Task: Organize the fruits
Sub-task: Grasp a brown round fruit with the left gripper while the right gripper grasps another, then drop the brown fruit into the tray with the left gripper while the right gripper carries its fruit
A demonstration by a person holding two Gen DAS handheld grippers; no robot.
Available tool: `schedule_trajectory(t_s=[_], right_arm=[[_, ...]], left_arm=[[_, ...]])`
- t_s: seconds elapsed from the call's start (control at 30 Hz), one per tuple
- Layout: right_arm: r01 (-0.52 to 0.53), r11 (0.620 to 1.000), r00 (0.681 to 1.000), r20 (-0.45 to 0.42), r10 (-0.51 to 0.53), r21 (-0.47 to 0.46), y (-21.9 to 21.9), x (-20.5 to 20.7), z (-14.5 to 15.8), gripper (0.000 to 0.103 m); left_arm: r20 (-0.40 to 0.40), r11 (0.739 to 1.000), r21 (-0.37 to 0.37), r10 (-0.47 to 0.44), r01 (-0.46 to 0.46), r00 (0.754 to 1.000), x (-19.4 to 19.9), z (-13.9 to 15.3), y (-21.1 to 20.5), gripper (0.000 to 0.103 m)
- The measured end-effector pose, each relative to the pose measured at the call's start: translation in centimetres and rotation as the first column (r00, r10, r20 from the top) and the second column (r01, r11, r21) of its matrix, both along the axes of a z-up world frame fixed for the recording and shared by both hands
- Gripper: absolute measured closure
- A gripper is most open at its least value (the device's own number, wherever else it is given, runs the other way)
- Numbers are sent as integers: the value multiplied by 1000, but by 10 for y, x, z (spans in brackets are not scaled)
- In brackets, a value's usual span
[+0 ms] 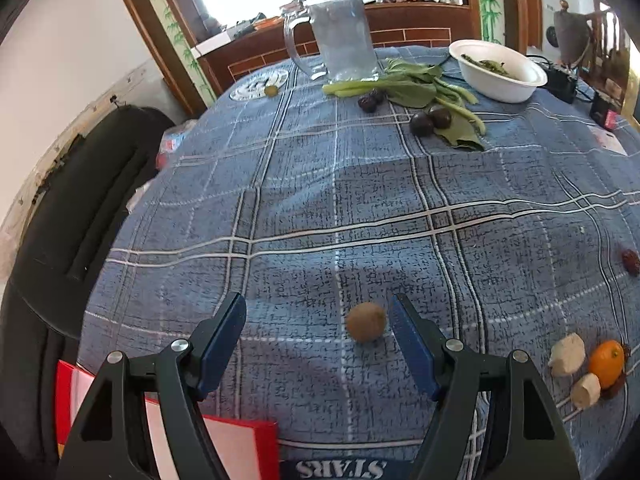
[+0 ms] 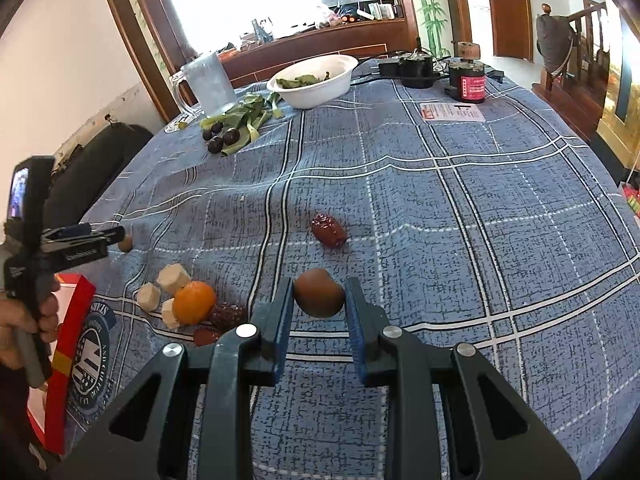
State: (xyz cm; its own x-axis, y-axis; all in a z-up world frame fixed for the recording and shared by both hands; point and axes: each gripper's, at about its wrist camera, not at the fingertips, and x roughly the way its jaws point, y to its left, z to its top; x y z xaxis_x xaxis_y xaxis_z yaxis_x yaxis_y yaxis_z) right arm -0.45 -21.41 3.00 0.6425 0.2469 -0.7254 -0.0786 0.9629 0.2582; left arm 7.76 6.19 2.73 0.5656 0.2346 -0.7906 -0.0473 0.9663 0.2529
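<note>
In the left wrist view my left gripper (image 1: 318,312) is open, with a small round brown fruit (image 1: 366,322) on the cloth between its jaws, close to the right one. In the right wrist view my right gripper (image 2: 319,292) is shut on a brown fruit (image 2: 319,292), held just above the cloth. A red date (image 2: 329,230) lies ahead of it. A small orange (image 2: 194,302), pale peeled chunks (image 2: 173,278) and dark red dates (image 2: 228,315) sit in a cluster to the left. The orange also shows in the left wrist view (image 1: 607,363). The left gripper shows at the left edge (image 2: 116,236).
A blue plaid cloth (image 2: 440,220) covers the table. At the far side stand a glass mug (image 1: 344,36), a white bowl (image 1: 498,70) with greens, leafy greens (image 1: 412,88) and dark plums (image 1: 430,120). A red box (image 2: 66,360) sits at the near left edge.
</note>
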Motion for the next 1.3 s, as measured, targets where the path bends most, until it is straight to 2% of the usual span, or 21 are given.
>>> schedule_trajectory(t_s=[0.07, 0.17, 0.23, 0.37, 0.47, 0.57, 0.7, 0.9, 1.03, 1.2, 1.3], right_arm=[[-1, 1000, 1000, 2, 1, 2, 0, 0, 1, 76], [-2, 1000, 1000, 9, 2, 5, 0, -1, 2, 76], [-1, 1000, 1000, 12, 1, 5, 0, -1, 3, 76], [-3, 1000, 1000, 12, 3, 5, 0, -1, 3, 76], [0, 1000, 1000, 21, 0, 1, 0, -2, 4, 76], [8, 1000, 999, 40, -8, -1, -4, -4, 6, 76], [22, 1000, 998, 55, -23, 18, -11, -4, 9, 76], [28, 999, 993, 117, -31, 27, -15, -8, 16, 76], [37, 999, 985, 169, -41, 23, -15, -13, 21, 76], [29, 1000, 984, 175, -29, 5, -7, -14, 21, 76], [-25, 1000, 985, 172, 24, 6, 18, -24, 28, 76]], left_arm=[[-17, 1000, -14, 2, -3, 1000, 1, -4, 0, 32], [-39, 999, -44, 2, -3, 999, 2, -12, 0, 47], [-31, 997, -83, 3, -6, 1000, 2, -13, 4, 53], [-35, 984, -174, -30, 23, 999, 3, -14, 3, 82], [-29, 988, -153, -37, 32, 999, 2, -14, -3, 82], [-36, 982, -183, -44, 37, 998, -2, -11, -4, 82], [-1, 978, -192, -78, 76, 997, -20, 3, -11, 82], [101, 961, -201, -173, 190, 980, -84, 42, -28, 82], [177, 946, -210, -213, 249, 961, -141, 66, -19, 82], [246, 956, -186, -180, 228, 952, -197, 83, 16, 82], [260, 975, -171, -96, 144, 961, -217, 84, 50, 82]])
